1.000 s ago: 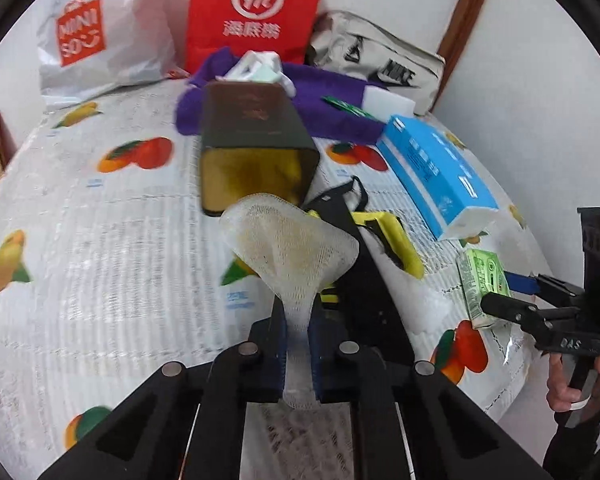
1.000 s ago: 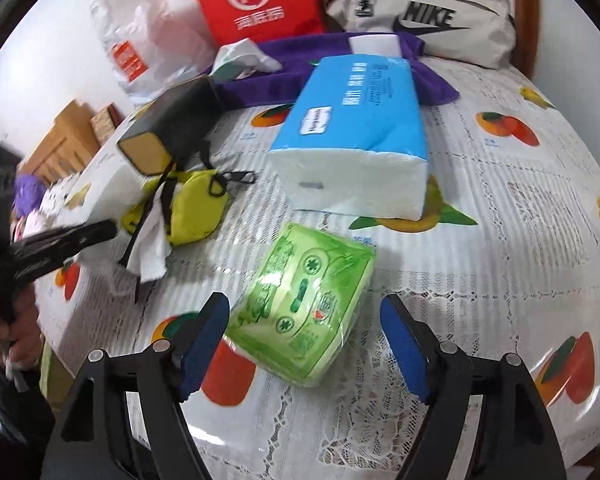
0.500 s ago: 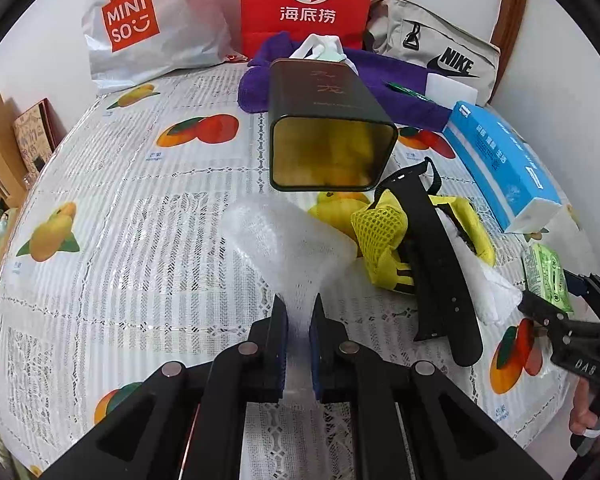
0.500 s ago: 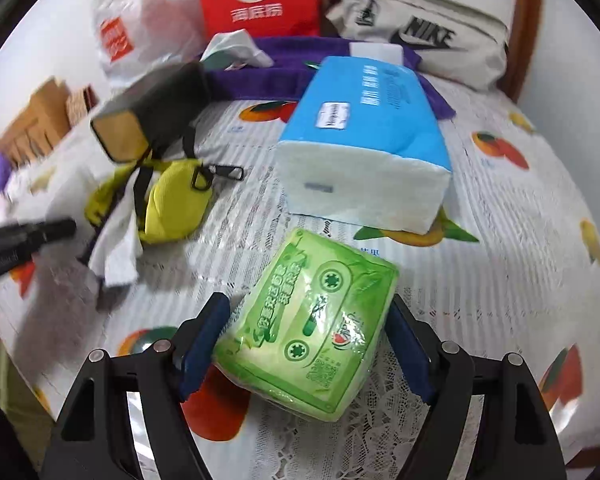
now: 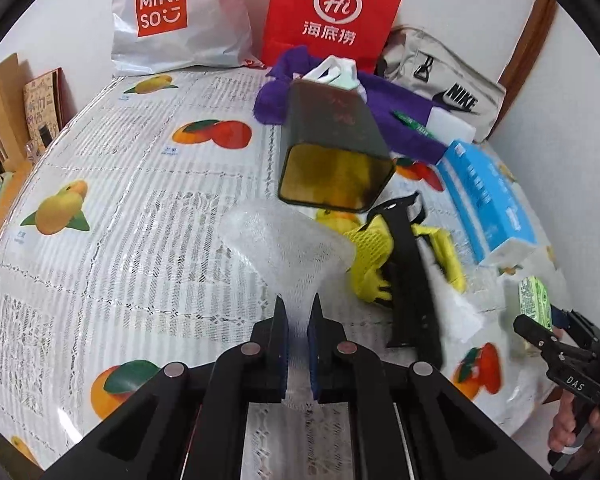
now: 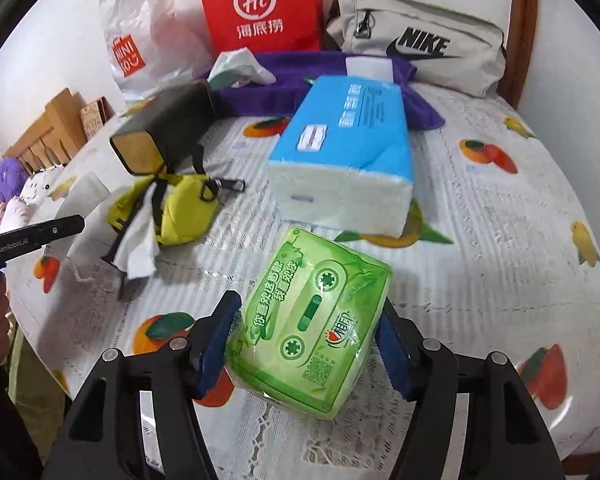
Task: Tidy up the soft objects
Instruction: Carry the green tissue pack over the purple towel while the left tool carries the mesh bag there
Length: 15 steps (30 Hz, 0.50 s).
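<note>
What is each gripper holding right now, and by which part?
Left gripper: jaws shut on the white foam net, pinching its narrow end. Right gripper: jaws astride the green tissue pack, grip uncertain.

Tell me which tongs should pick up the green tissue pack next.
Right. The right tongs are open and already straddle the green tissue pack; the left tongs are shut on the white foam net.
</note>
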Motion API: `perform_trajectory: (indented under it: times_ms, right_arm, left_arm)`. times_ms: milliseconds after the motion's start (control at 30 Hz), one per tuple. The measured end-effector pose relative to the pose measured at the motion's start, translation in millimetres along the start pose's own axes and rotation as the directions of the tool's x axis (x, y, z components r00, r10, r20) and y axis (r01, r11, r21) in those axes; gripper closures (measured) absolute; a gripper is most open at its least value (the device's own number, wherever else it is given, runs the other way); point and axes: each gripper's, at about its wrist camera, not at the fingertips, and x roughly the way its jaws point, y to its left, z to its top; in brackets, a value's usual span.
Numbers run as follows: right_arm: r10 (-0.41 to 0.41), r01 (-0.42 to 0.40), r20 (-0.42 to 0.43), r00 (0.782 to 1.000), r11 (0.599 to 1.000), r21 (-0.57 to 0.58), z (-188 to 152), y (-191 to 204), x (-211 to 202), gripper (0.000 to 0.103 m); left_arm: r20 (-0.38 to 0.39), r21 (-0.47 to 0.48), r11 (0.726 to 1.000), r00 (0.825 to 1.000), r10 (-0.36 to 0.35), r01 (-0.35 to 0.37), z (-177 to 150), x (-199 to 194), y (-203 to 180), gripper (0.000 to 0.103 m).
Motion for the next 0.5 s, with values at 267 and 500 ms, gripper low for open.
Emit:
perform_trajectory:
  times_ms: [267,500]
  right_arm:
    - [0.037,-0.036,0.058,0.998,0.999,-0.024,26,0,-33,0.038]
    - [0.06,-0.054,0.103,0.993,0.997,-0.062,53,3,-50,0.038]
  left_arm:
    - [0.029,0.008,1.0,0.999,-0.014,0.014,19,-24,-13,0.095]
    - [0.064,0.024,1.0,0.998,-0.013,0.012,46,-41,-23,0.095]
